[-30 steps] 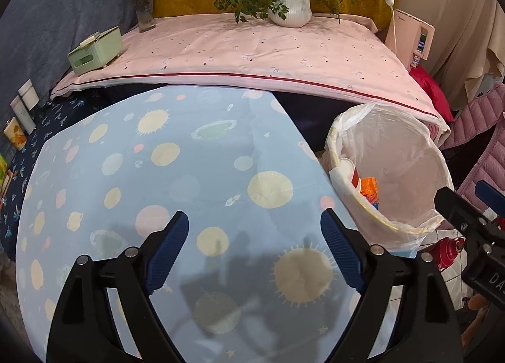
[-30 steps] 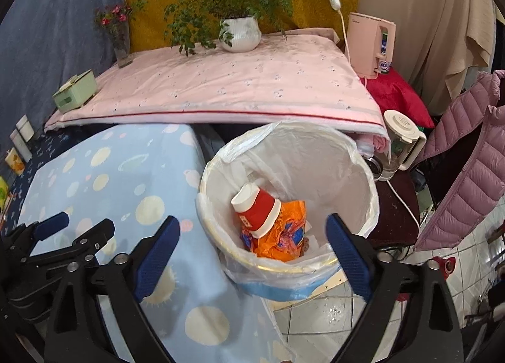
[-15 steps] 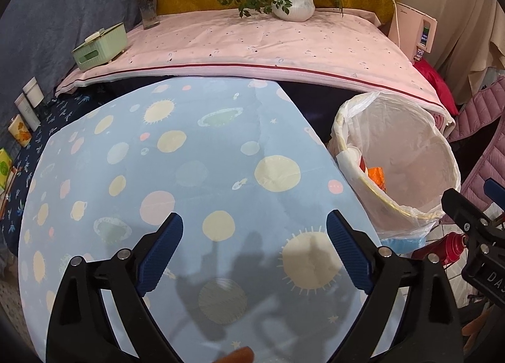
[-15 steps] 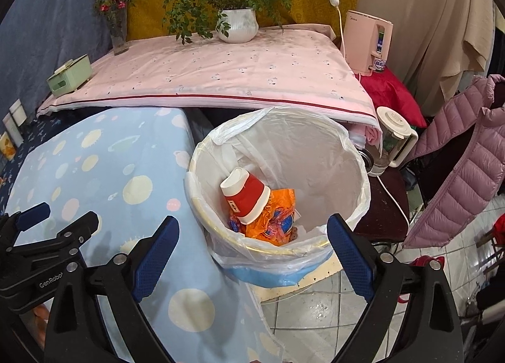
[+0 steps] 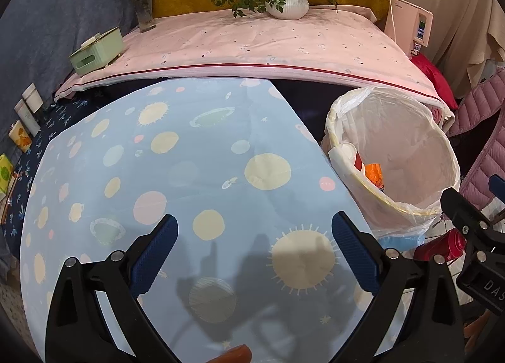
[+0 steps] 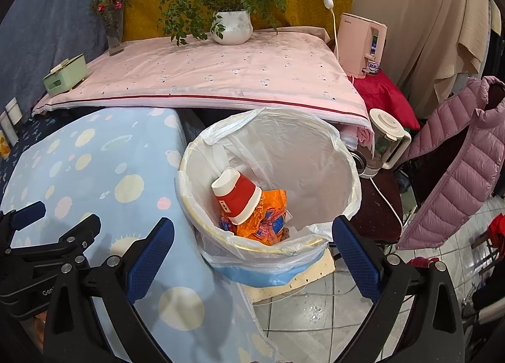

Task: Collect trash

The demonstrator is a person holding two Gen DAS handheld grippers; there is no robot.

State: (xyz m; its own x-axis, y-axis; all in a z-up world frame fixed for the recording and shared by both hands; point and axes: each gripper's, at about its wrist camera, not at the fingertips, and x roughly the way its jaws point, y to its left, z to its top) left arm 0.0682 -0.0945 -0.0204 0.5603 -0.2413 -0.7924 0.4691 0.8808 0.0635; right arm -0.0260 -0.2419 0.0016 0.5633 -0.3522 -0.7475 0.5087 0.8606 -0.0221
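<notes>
Nearest us, two grippers: left gripper [image 5: 254, 241] over the blue cloth [image 5: 189, 158], right gripper [image 6: 252, 238] over the bin [image 6: 344, 155]. Both sets of jaws are opening, with nothing between them. One bin beside the cloth's edge, lined with one white bag [image 6: 284, 148]. Inside lie two pieces of trash: one red cup [image 6: 236, 196], upended, on one orange wrapper [image 6: 268, 218]. Farther back, one pink cloth [image 6: 205, 73] bears one box [image 6: 64, 74], one vase [image 6: 113, 35], one plant [image 6: 232, 27].

Both wrist cameras are looking steeply down from close above: the left one is facing the blue planet-print tablecloth [image 5: 195, 155], the right one the lined trash bin [image 6: 344, 155]. Both are sharing cloth, bin and the pink-covered table [image 5: 268, 44] behind.
</notes>
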